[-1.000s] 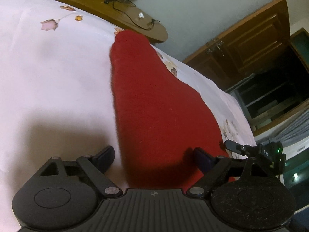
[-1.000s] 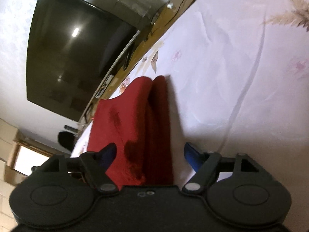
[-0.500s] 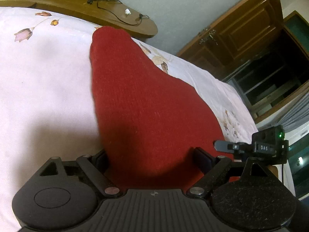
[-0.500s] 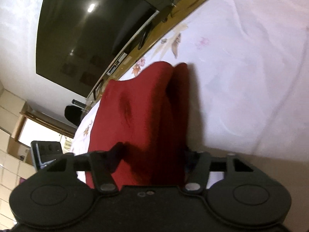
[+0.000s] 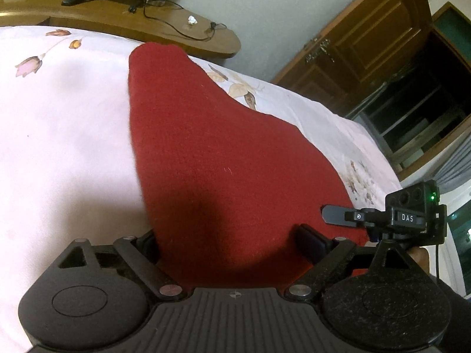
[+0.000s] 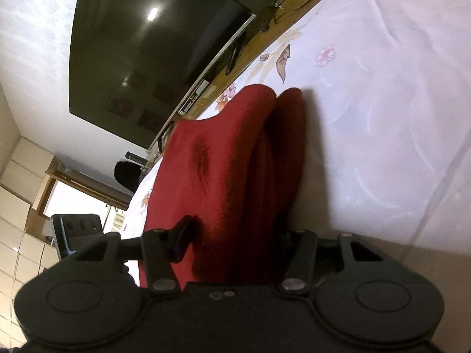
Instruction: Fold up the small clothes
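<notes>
Cloth [image 5: 223,158] lies red on the bed [image 5: 59,147], its near edge in both grippers. Your right gripper [image 6: 235,235] pinches a bunched fold; your left gripper [image 5: 226,235] is opening wide around the hem. Close it before lifting, keeping both corners level.

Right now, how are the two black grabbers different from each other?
The left gripper stands wide, its jaws opening, with the red cloth lying loose between them; the right gripper is narrower and pinches the cloth. The left gripper is at a flat, smooth part; the right gripper grips a thick folded edge. Both are black and meet the same cloth on the flowered bedsheet.
</notes>
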`<state>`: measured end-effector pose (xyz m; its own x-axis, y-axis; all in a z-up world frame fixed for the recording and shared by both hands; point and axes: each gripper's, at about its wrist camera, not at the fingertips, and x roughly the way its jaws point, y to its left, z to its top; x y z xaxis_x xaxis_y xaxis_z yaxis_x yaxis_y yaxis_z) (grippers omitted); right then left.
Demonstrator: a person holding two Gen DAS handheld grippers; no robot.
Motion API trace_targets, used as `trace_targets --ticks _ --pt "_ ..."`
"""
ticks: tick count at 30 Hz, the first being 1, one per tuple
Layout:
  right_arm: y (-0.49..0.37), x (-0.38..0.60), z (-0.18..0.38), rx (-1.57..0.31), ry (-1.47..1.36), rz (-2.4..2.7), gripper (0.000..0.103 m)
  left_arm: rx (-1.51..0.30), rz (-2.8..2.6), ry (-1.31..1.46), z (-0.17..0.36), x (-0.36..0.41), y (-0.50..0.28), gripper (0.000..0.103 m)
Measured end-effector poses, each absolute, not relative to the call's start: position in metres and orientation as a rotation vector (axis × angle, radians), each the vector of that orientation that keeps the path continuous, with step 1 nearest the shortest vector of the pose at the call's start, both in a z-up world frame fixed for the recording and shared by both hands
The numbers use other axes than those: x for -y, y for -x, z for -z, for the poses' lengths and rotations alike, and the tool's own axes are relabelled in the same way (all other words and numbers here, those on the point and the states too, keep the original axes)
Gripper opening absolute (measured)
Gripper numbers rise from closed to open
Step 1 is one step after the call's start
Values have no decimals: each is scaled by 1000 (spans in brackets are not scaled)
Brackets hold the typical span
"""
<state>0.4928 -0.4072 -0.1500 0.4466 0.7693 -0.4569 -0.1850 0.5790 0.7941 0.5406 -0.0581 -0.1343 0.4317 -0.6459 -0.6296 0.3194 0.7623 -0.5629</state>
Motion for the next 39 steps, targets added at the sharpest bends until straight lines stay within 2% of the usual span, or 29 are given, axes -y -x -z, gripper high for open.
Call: trace_targets --ticks 6,8,10,13,15,18,22,28,32,35,36,37,38,39 --pt "-492 411 153 -910 -744 -674 50 -936 652 411 140 57 -542 89" --pt "-491 411 152 -906 -745 -673 50 -928 658 428 142 56 -543 81" --pt "-491 408 151 -902 -731 -668 49 -924 652 464 145 54 -545 67" --pt "-489 406 150 -882 -712 -657 44 -905 642 475 144 51 -544 51" --pt "-487 404 148 -867 -699 -653 43 -879 640 479 139 47 -539 44" --pt "-484 397 138 -837 -691 -658 41 -849 642 495 132 40 -532 42" --pt "-484 378 114 -807 -648 -695 40 -804 621 532 119 13 -516 42" --pt "-489 314 86 -805 -617 -805 40 -782 556 516 90 -66 -485 42" --pt "-492 247 82 -824 -633 -859 39 -788 485 494 79 -136 -464 42" --pt "-502 194 97 -860 -708 -866 39 -826 395 506 91 -193 -451 43" --pt "-506 176 106 -885 -712 -855 39 -845 342 505 100 -211 -447 45" --pt "-511 161 117 -917 -709 -830 39 -873 273 490 112 -225 -444 55" --pt "-515 147 130 -954 -690 -787 40 -900 207 461 125 -238 -440 72" --pt "-517 138 144 -991 -660 -709 39 -866 187 488 134 -250 -430 81"
